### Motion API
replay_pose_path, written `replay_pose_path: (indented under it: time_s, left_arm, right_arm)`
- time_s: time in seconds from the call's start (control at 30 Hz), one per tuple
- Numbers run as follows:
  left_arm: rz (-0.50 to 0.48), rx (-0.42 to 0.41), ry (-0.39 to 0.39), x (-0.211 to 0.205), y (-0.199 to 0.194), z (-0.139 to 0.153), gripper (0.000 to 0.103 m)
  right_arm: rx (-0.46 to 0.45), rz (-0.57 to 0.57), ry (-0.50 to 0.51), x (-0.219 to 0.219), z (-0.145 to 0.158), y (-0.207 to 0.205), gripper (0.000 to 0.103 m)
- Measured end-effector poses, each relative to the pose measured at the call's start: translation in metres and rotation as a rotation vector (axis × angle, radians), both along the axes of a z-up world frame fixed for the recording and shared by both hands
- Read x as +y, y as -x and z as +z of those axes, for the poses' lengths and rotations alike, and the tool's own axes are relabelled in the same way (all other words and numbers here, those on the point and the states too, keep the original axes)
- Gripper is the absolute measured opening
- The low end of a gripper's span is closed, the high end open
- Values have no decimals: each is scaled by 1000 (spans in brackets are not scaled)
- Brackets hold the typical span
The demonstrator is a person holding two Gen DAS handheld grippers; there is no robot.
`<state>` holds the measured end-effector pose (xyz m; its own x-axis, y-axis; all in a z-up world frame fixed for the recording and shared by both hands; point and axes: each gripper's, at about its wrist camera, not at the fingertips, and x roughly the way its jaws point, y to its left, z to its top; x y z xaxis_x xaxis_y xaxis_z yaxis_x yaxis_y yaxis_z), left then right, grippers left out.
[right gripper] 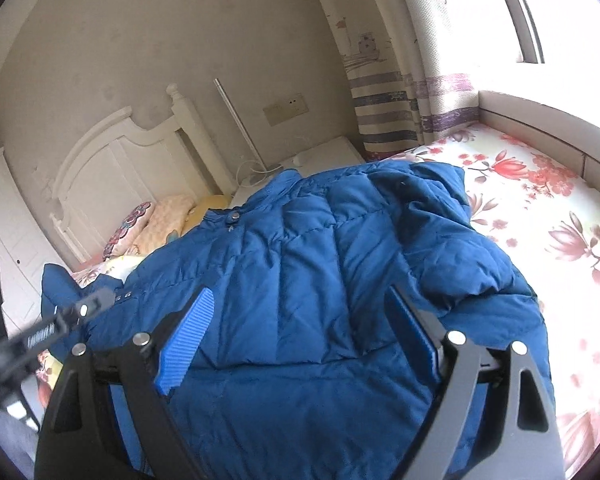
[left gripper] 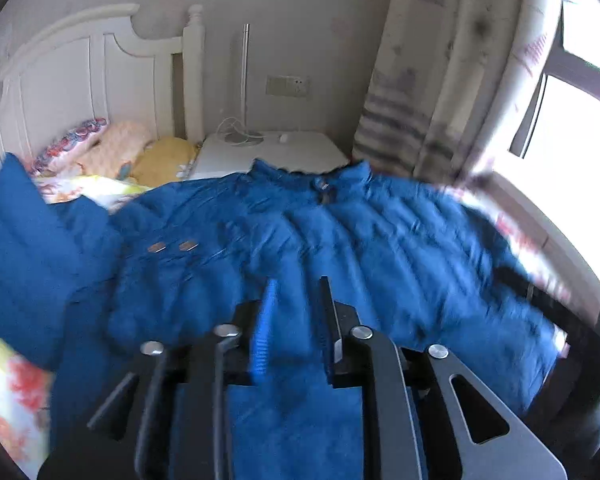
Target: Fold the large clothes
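Note:
A large blue puffer jacket (left gripper: 340, 236) lies spread on the bed, collar toward the nightstand. My left gripper (left gripper: 296, 292) is over its lower hem with its fingers narrowly apart and jacket fabric between them. In the right wrist view the jacket (right gripper: 320, 264) has its right sleeve folded over the body. My right gripper (right gripper: 300, 300) is open wide above the jacket's lower part, holding nothing. The left gripper (right gripper: 100, 300) shows at the left edge of that view.
The bed has a floral sheet (right gripper: 540, 216). Pillows (left gripper: 112, 148) lie by the white headboard (left gripper: 80, 76). A white nightstand (left gripper: 276, 152) with a lamp stands behind the collar. Curtains (left gripper: 432, 80) and a window (left gripper: 572, 120) are on the right.

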<state>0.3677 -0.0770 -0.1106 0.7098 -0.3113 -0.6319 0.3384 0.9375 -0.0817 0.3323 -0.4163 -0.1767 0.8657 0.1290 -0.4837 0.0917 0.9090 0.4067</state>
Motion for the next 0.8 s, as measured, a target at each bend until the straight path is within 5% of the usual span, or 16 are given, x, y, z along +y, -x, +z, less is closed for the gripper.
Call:
replay_pose_path:
  time_s: [0.17,0.23,0.3,0.4,0.43,0.6,0.8]
  left_arm:
    - [282,2,88,116,34,-4,26]
    - [443,12,158,178,44,-9,54]
    - [530,52,278,230,47,-15,83]
    - [532,111,562,291,52,-27,86]
    - [519,110,589,297,53,-28,91]
    - [464,116,559,285,59,-34,92]
    - [403,148,370,227,94,-27,93]
  right_arm:
    - [-12,11,-8,0,0,1,86]
    - [-15,15,-8,1,0,1,86]
    - [-11,17,1,3,0,1,86]
    - [7,17,32,8,0,-2,86]
    - [15,20,56,13,1,-3,86]
    - [-12,305,32,86,21,-17,85]
    - [54,743,142,243,41,-63,85]
